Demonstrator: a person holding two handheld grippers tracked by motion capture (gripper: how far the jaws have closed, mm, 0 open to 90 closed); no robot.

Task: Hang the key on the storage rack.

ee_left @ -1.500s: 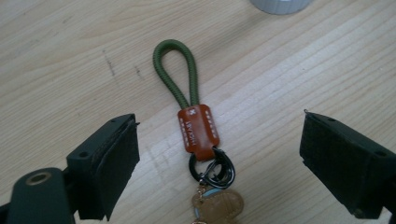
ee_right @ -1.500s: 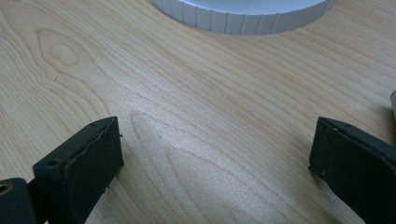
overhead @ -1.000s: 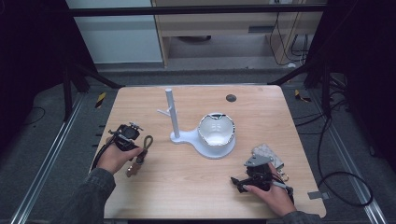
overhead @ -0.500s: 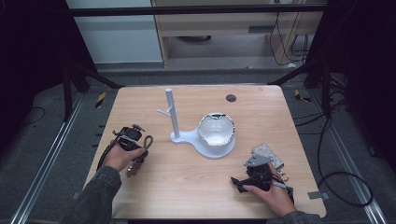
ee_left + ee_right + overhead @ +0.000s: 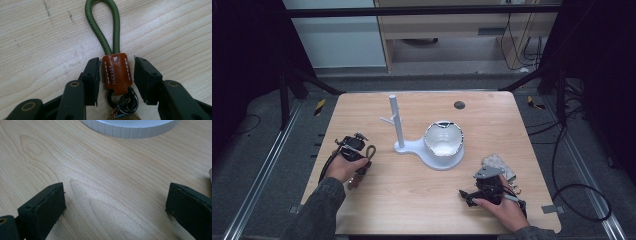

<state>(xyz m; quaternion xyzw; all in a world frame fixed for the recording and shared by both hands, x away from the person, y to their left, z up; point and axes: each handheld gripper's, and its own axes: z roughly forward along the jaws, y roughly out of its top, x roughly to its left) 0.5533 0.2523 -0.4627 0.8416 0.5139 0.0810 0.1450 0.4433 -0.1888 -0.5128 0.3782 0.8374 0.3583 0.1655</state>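
Nearest to me, my left gripper [image 5: 116, 82] has its jaws set either side of the keychain's brown leather tab [image 5: 116, 72]; they have just been closing, and a thin gap shows on each side, so the pads are not pressing on it yet. The keychain [image 5: 363, 165] lies flat on the wooden table [image 5: 412, 200] at my left, its green cord loop [image 5: 103, 25] pointing away from me and its dark metal ring and clasp [image 5: 123, 100] sitting low between the jaws. I judge it a light thing: the cord soft and floppy, the leather firm enough to pinch without harm, the metal ring hard and likely to slip. So the tab is where I would take hold, square across its flat sides, and I expect the loop to droop once lifted. My right gripper [image 5: 486, 187] rests at the near right of the table with its jaws spread wide over bare wood and nothing between them. Just beyond it lies a small crumpled grey thing [image 5: 498, 165] I cannot identify. Farther out, near the middle, stands the white stand [image 5: 398, 125] with its upright post and side pegs, and a white bowl [image 5: 443, 140] sits on its base. A small dark disc [image 5: 459, 105] lies near the far edge.
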